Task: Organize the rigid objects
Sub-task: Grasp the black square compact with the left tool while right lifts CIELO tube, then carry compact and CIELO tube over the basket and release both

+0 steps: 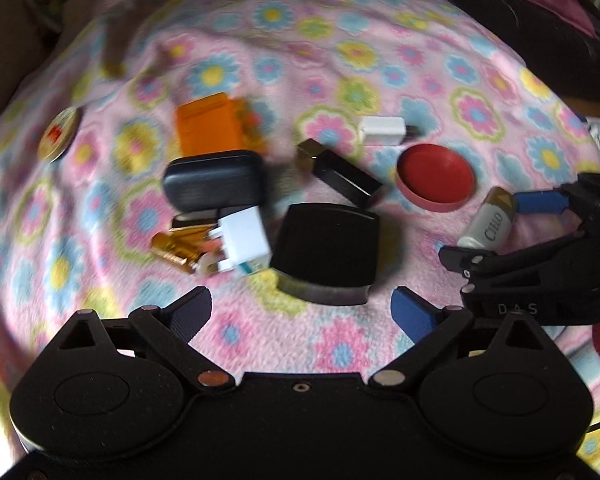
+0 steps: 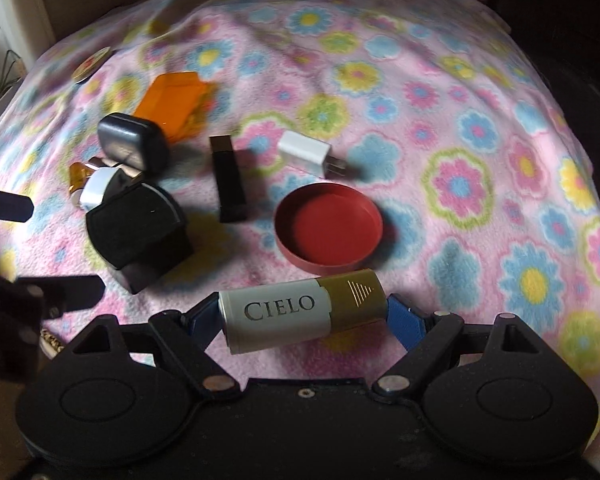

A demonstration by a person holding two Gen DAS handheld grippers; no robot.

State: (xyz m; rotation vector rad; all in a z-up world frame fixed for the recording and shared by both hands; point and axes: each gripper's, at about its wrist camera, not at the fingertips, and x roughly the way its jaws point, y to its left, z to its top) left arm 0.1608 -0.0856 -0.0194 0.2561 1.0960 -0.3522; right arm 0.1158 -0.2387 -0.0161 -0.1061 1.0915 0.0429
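My right gripper point(image 2: 300, 316) is shut on a white and gold tube marked CIELO point(image 2: 300, 310), its blue pads pressing on the two ends. The left wrist view shows the same tube point(image 1: 486, 220) at the right, held aslant in the right gripper point(image 1: 496, 234). My left gripper point(image 1: 302, 312) is open with nothing between its fingers, just short of a black square box point(image 1: 326, 248). From the right wrist, the left gripper point(image 2: 40, 246) stands left of that box point(image 2: 134, 232). A red round lid point(image 2: 328, 232) lies open side up beyond the tube.
On the flowered pink blanket point(image 1: 340, 344) lie a black stick-shaped box point(image 1: 346, 176), a white charger point(image 1: 382, 130), a dark oval case point(image 1: 214, 182), an orange box point(image 1: 208, 126), a white plug point(image 1: 244, 242), a gold wrapper point(image 1: 176, 250) and a round badge point(image 1: 60, 134).
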